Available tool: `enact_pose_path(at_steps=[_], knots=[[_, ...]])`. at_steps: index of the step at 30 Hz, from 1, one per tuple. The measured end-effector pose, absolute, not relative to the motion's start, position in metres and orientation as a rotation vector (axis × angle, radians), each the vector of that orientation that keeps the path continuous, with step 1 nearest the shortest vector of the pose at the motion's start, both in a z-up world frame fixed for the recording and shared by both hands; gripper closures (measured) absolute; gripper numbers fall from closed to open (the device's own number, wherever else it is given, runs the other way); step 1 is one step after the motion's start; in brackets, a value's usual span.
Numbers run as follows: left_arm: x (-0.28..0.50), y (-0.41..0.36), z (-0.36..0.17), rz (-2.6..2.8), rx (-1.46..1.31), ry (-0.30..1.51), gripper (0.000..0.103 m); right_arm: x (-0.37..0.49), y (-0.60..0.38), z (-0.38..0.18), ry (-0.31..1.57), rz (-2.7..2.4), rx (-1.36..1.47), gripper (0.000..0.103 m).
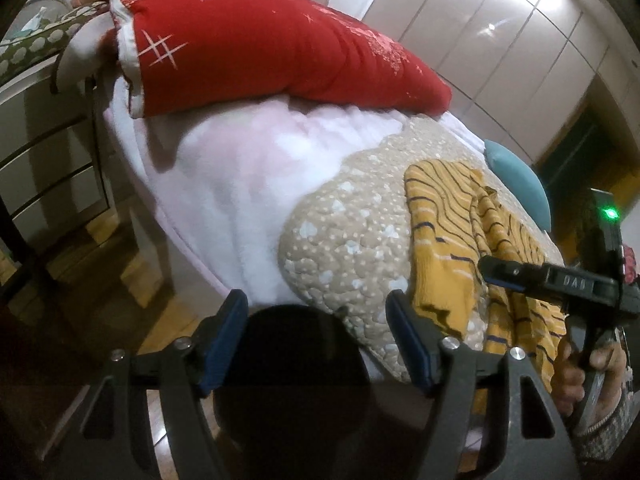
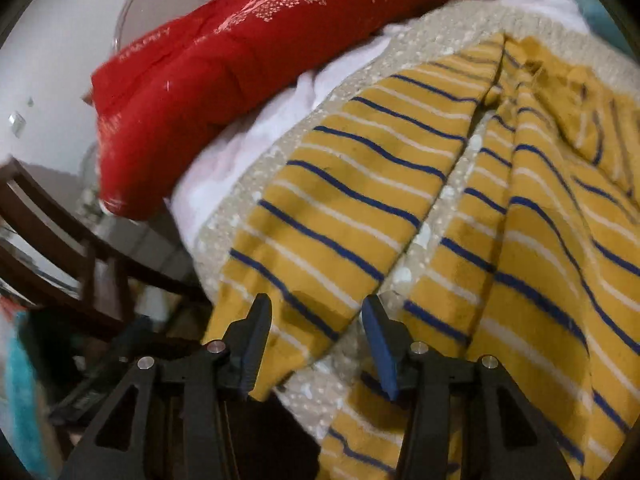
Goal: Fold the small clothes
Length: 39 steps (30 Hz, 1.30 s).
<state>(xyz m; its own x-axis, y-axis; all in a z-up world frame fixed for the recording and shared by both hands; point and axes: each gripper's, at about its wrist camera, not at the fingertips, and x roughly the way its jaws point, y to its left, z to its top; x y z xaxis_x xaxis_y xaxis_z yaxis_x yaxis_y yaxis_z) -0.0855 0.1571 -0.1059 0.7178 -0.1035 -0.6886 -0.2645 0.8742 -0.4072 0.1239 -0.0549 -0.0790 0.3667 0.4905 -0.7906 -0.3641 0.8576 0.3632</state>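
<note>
striped garment [image 2: 400, 200] on quilt [image 1: 352, 240] | left hand-held gripper [image 1: 316, 336] open | right hand-held gripper [image 2: 318, 344] open

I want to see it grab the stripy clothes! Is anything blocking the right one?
Nothing visible blocks it. The right hand-held gripper is open, right over the yellow striped garment on the beige quilt.

A tall run of glossy cream wardrobe doors [image 1: 496, 52] curves across the back wall, catching bright ceiling glare. Down left, a warm yellow wooden floor [image 1: 120, 264] shows beside a pale drawer unit [image 1: 44, 168]. In the right wrist view, a dark brown slatted wooden chair [image 2: 60, 240] stands against a plain white wall [image 2: 60, 40].
</note>
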Motion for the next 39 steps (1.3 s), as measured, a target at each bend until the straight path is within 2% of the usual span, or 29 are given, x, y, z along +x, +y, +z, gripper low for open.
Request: enact_pose_path(at_steps=[1,5,6,7,8,9,12,15,19,22,26,32,35,36,39], knots=[[-0.085,0.156,-0.107,0.090,-0.512,0.776,0.033,0.119,-0.050,-0.081,1.060,0.527,0.097,0.046],[-0.084,0.156,-0.113,0.087,-0.529,0.786,0.033,0.116,-0.037,-0.089,1.045,0.513,0.034,0.045],[-0.084,0.156,-0.113,0.085,-0.534,0.789,0.033,0.116,-0.033,-0.088,1.024,0.519,0.031,0.059],[-0.084,0.157,-0.113,0.083,-0.538,0.792,0.033,0.117,-0.029,-0.088,1.013,0.535,0.036,0.084],[-0.084,0.157,-0.113,0.082,-0.538,0.793,0.033,0.121,-0.026,-0.085,1.015,0.569,0.055,0.093],[-0.084,0.157,-0.111,0.082,-0.536,0.792,0.033,0.125,-0.024,-0.081,1.020,0.586,0.072,0.094],[-0.085,0.156,-0.103,0.083,-0.522,0.776,0.033,0.139,-0.022,-0.049,0.964,0.598,0.060,0.095],[-0.083,0.153,-0.093,0.070,-0.510,0.755,0.033,0.145,-0.042,0.009,0.863,0.598,0.063,0.095],[-0.073,0.140,-0.084,0.032,-0.471,0.747,0.033,0.140,-0.106,0.080,0.735,0.517,0.055,0.095],[-0.066,0.127,-0.081,0.003,-0.444,0.754,0.033,0.137,-0.164,0.106,0.701,0.401,0.017,0.095],[-0.051,0.107,-0.077,-0.030,-0.392,0.773,0.032,0.147,-0.255,0.094,0.765,0.175,-0.010,0.095],[-0.026,0.070,-0.067,-0.087,-0.299,0.793,0.032,0.188,-0.369,0.018,0.943,-0.151,-0.020,0.092],[-0.016,0.052,-0.067,-0.124,-0.268,0.809,0.029,0.193,-0.402,-0.008,0.976,-0.243,0.045,0.084],[-0.012,0.046,-0.068,-0.133,-0.254,0.818,0.026,0.188,-0.411,-0.008,0.957,-0.230,0.099,0.079],[0.000,0.033,-0.075,-0.159,-0.238,0.856,0.026,0.157,-0.417,-0.001,0.877,-0.215,0.195,0.060]])
